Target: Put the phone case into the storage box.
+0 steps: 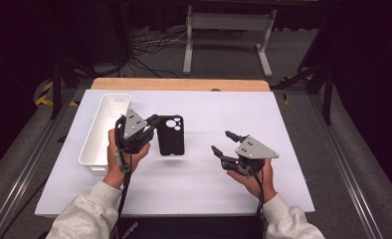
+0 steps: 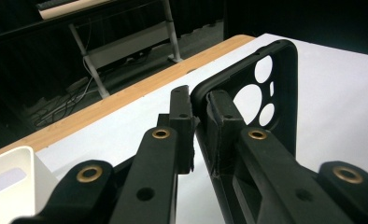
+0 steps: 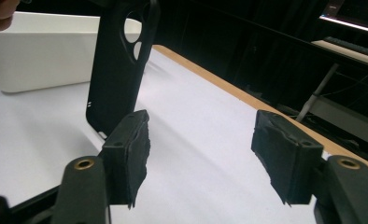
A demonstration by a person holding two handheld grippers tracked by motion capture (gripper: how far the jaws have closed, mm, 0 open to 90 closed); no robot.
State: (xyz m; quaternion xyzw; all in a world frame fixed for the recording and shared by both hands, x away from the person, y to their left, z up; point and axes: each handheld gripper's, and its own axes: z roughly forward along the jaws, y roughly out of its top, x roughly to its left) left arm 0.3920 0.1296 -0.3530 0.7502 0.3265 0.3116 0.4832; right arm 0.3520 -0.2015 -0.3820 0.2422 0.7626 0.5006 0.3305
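So far the left gripper [image 1: 151,121] pinches the black phone case [image 1: 171,135] by its rim, lifted beside the white bin [image 1: 104,128] near the table's left edge — not yet binned — while the right gripper [image 1: 226,142] gapes empty.

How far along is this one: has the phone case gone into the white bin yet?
Not yet. Done: the left gripper is shut on the edge of the phone case and holds it off the table, its shadow visible beneath. In hand: the case hangs beside the white bin, not in it. The right gripper is open and holds nothing. Left, probably: putting the case in the bin.
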